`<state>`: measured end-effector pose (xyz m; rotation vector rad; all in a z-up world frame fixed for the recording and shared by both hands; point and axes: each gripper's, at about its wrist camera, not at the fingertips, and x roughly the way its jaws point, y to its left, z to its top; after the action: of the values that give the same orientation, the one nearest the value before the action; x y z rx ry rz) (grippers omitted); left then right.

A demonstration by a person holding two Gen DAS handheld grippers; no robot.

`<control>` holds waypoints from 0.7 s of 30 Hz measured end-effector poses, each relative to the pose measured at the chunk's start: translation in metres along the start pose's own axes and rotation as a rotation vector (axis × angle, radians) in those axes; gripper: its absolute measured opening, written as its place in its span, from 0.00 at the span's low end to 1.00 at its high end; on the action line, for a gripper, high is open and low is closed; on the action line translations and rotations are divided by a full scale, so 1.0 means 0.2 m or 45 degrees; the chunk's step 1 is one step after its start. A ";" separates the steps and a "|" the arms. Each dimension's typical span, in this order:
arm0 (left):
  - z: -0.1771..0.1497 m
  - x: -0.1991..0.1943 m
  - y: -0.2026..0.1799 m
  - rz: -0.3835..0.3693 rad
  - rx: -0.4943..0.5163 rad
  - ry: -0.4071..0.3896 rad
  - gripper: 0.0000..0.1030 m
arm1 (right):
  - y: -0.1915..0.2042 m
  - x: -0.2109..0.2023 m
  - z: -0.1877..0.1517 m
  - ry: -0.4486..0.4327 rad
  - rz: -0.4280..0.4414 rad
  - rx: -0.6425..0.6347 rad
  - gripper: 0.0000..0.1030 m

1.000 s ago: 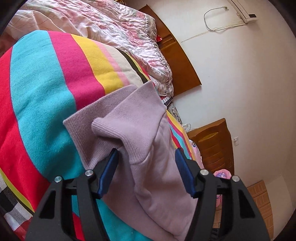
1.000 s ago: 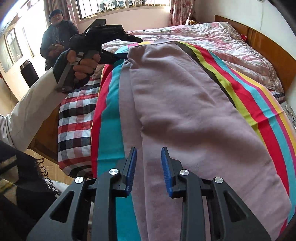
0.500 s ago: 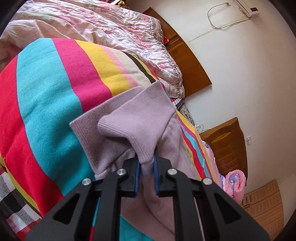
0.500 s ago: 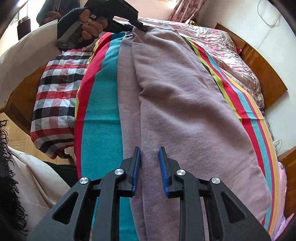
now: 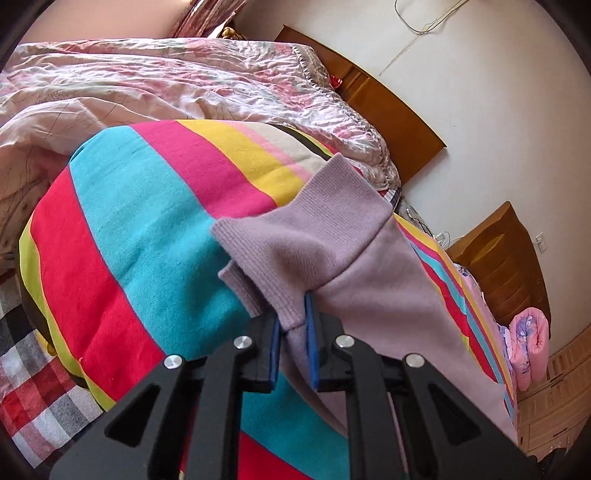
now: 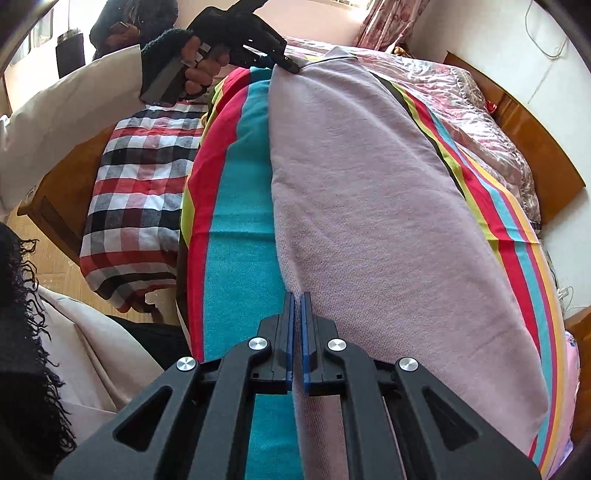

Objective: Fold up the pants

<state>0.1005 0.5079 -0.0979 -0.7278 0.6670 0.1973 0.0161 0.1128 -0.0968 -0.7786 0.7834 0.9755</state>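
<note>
Mauve knit pants [image 6: 369,206] lie lengthwise on a striped blanket [image 6: 236,236] on the bed. My left gripper [image 5: 292,321] is shut on the ribbed cuff end of the pants [image 5: 317,236] and holds it lifted off the blanket. In the right wrist view the left gripper [image 6: 291,68] shows at the far end of the pants. My right gripper [image 6: 297,299] is shut on the near left edge of the pants.
A pink quilted duvet [image 5: 147,85] lies beyond the striped blanket. A plaid sheet [image 6: 140,177] covers the bed's left side. A wooden headboard [image 5: 391,110] and a nightstand [image 5: 509,258] stand by the wall. A person [image 6: 122,26] stands by the window.
Both grippers closed: the left one on the cuff end, which it has lifted, the right one on the near edge of the pants.
</note>
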 end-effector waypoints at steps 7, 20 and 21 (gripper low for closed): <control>0.02 -0.02 -0.04 0.107 0.066 0.030 0.32 | 0.02 0.00 -0.06 -0.006 0.057 0.006 0.16; -0.08 0.29 -0.83 0.331 0.668 0.094 0.81 | -0.78 -0.05 -0.24 -0.071 -0.140 0.765 0.58; -0.09 0.40 -0.80 0.379 0.658 0.150 0.81 | -0.83 0.00 -0.29 0.003 -0.144 0.830 0.59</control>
<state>0.2156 0.3722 -0.0690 -0.1422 0.8941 0.2431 0.1557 0.0046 -0.0915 -0.2516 0.9757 0.5601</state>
